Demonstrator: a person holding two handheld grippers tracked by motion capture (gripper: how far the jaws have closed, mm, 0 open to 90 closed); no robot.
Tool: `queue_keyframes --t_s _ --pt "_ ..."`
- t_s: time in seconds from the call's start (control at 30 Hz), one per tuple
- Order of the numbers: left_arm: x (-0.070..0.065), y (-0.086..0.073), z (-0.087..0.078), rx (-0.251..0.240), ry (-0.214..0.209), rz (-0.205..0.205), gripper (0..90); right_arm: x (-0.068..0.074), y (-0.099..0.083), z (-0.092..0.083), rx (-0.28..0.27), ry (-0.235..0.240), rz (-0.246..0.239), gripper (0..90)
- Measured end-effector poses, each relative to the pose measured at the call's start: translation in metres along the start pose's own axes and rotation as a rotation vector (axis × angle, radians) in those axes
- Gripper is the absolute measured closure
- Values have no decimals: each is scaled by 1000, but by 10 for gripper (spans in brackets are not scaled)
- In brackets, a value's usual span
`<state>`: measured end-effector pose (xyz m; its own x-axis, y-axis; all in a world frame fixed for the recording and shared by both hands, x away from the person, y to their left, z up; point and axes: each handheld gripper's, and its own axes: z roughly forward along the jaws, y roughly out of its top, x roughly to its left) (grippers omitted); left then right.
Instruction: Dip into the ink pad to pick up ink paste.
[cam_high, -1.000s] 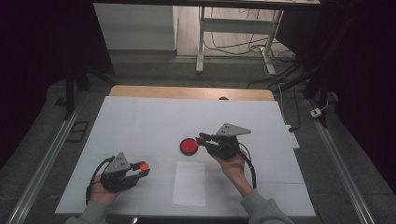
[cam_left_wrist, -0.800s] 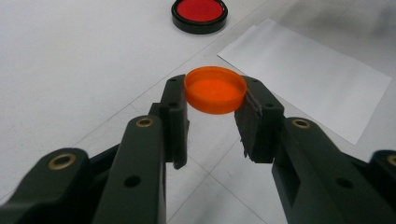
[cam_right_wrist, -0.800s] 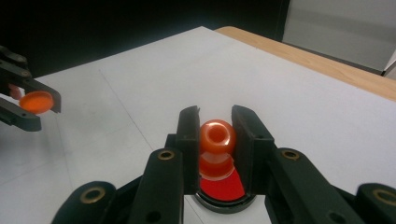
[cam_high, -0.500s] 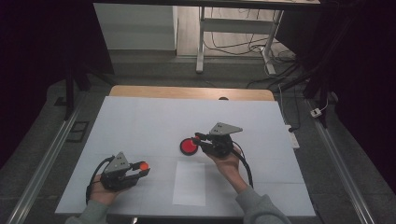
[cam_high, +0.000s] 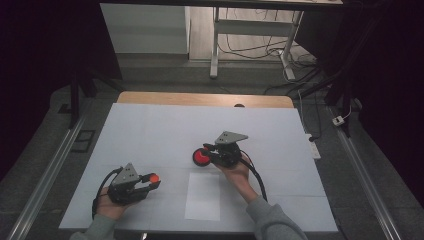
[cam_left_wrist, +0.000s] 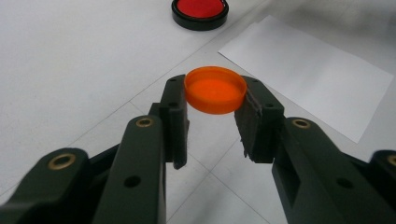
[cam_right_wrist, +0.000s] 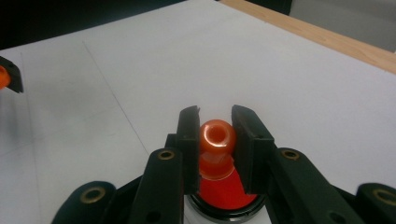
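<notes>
Since the earlier frame, right gripper was lowered toward the red dish, jaws clamped on an orange nozzle. Left gripper was held clamped on an orange cap. Judged step: setting down; release over the dish required next.

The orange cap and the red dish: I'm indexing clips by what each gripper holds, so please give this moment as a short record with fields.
left gripper: shut on orange cap, held above the table
right gripper: shut on orange nozzle piece, over the red dish
red dish: black-rimmed, on the white table, right at the right gripper's jaws
paper sheet: flat on the table between the forearms
</notes>
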<state>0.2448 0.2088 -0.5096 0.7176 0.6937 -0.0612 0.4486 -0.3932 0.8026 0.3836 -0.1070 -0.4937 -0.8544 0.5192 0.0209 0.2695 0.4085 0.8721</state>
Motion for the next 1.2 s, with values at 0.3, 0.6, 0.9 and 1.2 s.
queue_keyframes --t_s 0.3,0.6,0.9,1.2 --pt "-1 0 0 -6 1 0 652 -2 -6 11 35 -5 -5 720" --pt "-1 0 0 -3 -3 -2 652 -4 -9 15 45 -21 -12 720" --pt "0 -1 1 2 -1 -3 652 -5 -11 23 57 -34 -27 721" --pt "0 -1 1 3 -4 -6 652 -4 -12 26 80 -47 -37 721"
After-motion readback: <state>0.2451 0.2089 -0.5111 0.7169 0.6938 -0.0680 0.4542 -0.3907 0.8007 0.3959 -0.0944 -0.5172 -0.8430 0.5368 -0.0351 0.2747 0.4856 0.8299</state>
